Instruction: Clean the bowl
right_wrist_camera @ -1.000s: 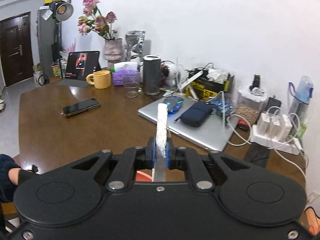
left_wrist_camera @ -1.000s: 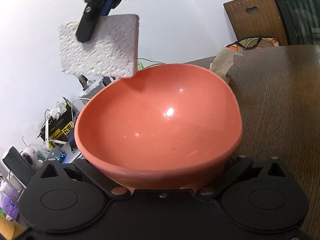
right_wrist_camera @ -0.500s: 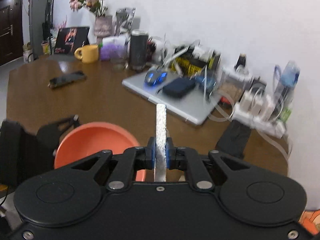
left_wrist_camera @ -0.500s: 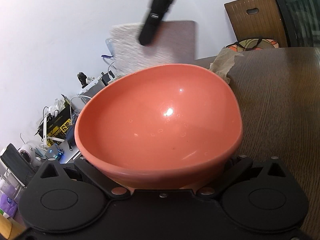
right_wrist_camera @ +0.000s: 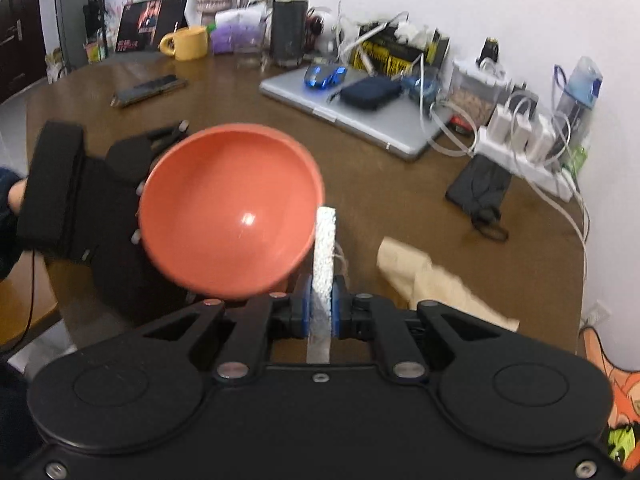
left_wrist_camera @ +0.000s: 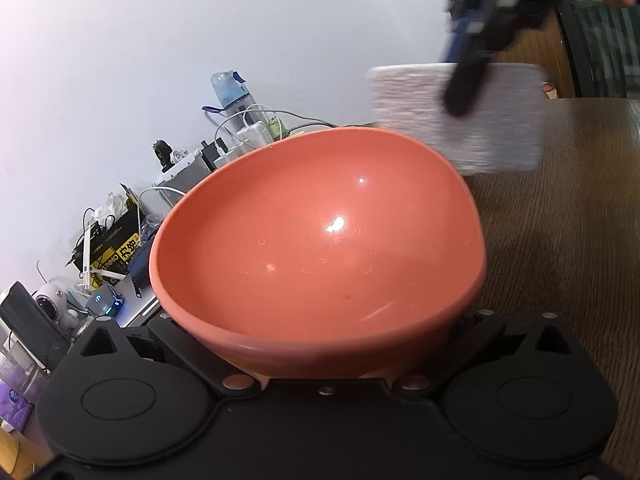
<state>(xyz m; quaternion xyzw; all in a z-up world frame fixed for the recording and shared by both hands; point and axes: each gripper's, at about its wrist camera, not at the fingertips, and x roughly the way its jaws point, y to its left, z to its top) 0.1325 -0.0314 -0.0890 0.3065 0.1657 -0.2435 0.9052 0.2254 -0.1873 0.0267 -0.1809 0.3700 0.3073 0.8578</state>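
L claw [right_wrist_camera: 132,208] is clamped on the near rim of the orange bowl [left_wrist_camera: 320,248], holding it off the worktop [right_wrist_camera: 240,112], tilted w/ its mouth toward the R claw [right_wrist_camera: 320,312]. R claw grips a white sponge [left_wrist_camera: 460,120] edge-on, just past the bowl's far rim, not touching the inside as far as I can tell. Inside: faint droplet rings and a small dark speck low down. Step in hand, by my read: wiping, sponge betw. strokes or about to go in. Next wipe calls for the sponge's flat face on the inner wall, bowl held steady vs. the push.
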